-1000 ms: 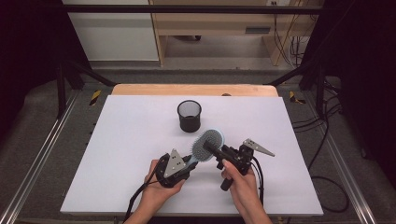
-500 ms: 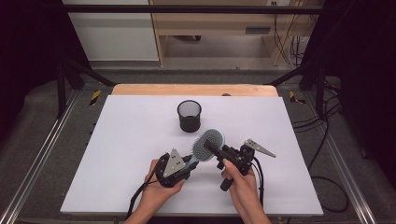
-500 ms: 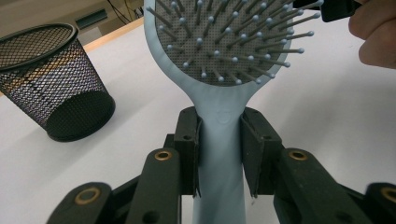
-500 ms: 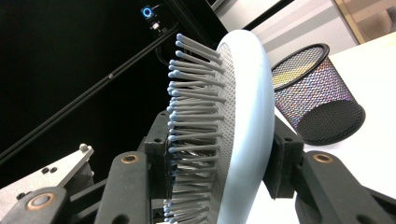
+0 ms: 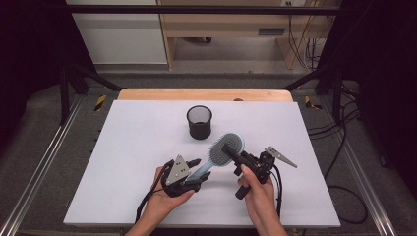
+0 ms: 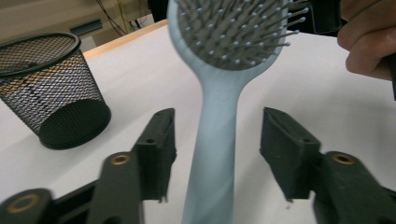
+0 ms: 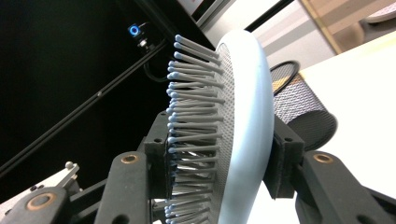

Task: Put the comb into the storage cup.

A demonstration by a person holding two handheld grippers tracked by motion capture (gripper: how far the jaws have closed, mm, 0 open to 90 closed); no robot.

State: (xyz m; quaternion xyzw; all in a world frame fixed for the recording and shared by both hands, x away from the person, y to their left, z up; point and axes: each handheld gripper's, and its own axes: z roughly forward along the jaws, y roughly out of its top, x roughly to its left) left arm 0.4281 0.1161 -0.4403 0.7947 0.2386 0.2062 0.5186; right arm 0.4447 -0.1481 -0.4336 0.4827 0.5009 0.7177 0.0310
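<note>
A light blue hairbrush (image 5: 227, 146) hangs just above the white table, bristles turned towards the person. My right gripper (image 5: 231, 149) is shut on its head: one pad presses into the bristles and the other on the smooth back (image 7: 247, 116). The handle (image 6: 215, 135) runs down between the jaws of my left gripper (image 5: 196, 170). Those jaws have just been opening, and there is a gap on each side between the pads (image 6: 159, 140) and the handle. A black mesh cup (image 5: 199, 122) stands upright behind the brush.
The white table top (image 5: 123, 147) stretches bare to the left and right of the hands. A wooden strip (image 5: 206, 94) edges its far side. Metal rails and cables run along the floor on both sides.
The left gripper's jaws have spread away from the brush handle. Both hands and the brush stay where they were.
</note>
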